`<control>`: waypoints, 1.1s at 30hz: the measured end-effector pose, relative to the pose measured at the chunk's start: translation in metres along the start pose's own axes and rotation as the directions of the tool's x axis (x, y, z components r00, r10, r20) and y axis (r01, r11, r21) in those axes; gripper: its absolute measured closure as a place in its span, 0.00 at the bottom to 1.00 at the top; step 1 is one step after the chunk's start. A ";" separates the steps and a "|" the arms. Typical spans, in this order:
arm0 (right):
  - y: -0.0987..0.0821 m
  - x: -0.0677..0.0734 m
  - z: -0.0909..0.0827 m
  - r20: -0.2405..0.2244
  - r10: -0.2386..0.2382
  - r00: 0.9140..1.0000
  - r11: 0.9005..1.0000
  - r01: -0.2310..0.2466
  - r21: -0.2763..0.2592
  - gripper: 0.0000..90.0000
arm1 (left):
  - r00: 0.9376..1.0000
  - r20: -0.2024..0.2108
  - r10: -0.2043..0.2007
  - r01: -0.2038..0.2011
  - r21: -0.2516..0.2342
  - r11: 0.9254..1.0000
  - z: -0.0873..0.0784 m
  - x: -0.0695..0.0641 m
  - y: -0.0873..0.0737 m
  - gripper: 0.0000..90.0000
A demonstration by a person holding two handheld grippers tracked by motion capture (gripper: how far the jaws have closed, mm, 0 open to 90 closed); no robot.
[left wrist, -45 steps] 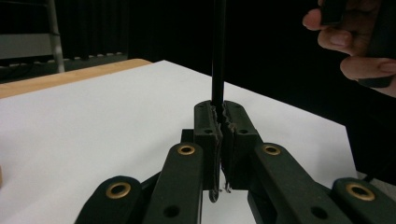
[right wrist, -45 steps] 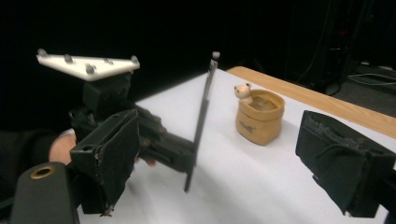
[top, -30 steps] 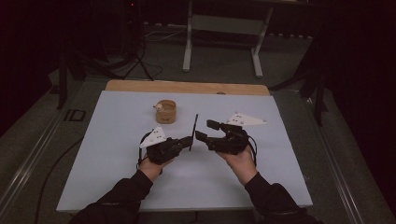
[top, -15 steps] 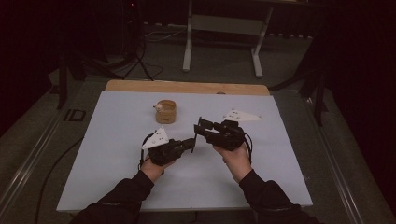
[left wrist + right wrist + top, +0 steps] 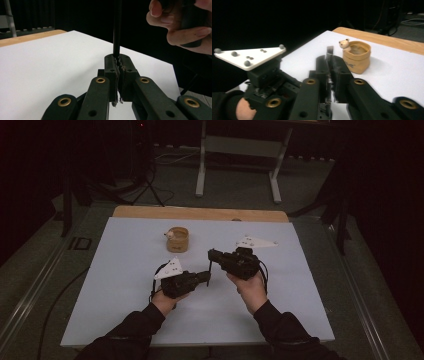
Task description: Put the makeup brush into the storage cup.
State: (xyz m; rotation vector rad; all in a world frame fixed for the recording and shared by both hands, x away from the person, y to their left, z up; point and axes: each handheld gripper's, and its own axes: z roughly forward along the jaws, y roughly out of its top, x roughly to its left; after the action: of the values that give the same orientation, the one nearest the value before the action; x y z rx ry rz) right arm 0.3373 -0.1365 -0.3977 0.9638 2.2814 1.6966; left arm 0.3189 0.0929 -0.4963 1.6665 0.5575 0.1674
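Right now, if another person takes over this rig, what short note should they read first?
Left claw: shut on the thin black strip, which stands upright above its jaws.
Right claw: its jaws have just been closing and now pinch the same strip from the other side.
The small tan pouch with a bear figure sits apart on the white table, untouched.
Done: both claws grip the strip. Left: unclear, perhaps moving it to the pouch.

High view overlooks the table (image 5: 125, 320); gripper views sit low (sharing it).
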 end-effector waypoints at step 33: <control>0.000 -0.008 0.001 -0.033 -0.109 0.993 0.994 0.110 0.026 0.96 | 0.992 -0.100 0.073 -0.070 0.036 0.997 -0.032 0.003 0.020 0.02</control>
State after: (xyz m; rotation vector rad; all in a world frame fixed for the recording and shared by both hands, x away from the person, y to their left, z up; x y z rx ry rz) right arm 0.3443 -0.1401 -0.4003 0.8060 2.3375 1.6507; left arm 0.3138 0.1213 -0.4717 1.7174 0.5797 0.2980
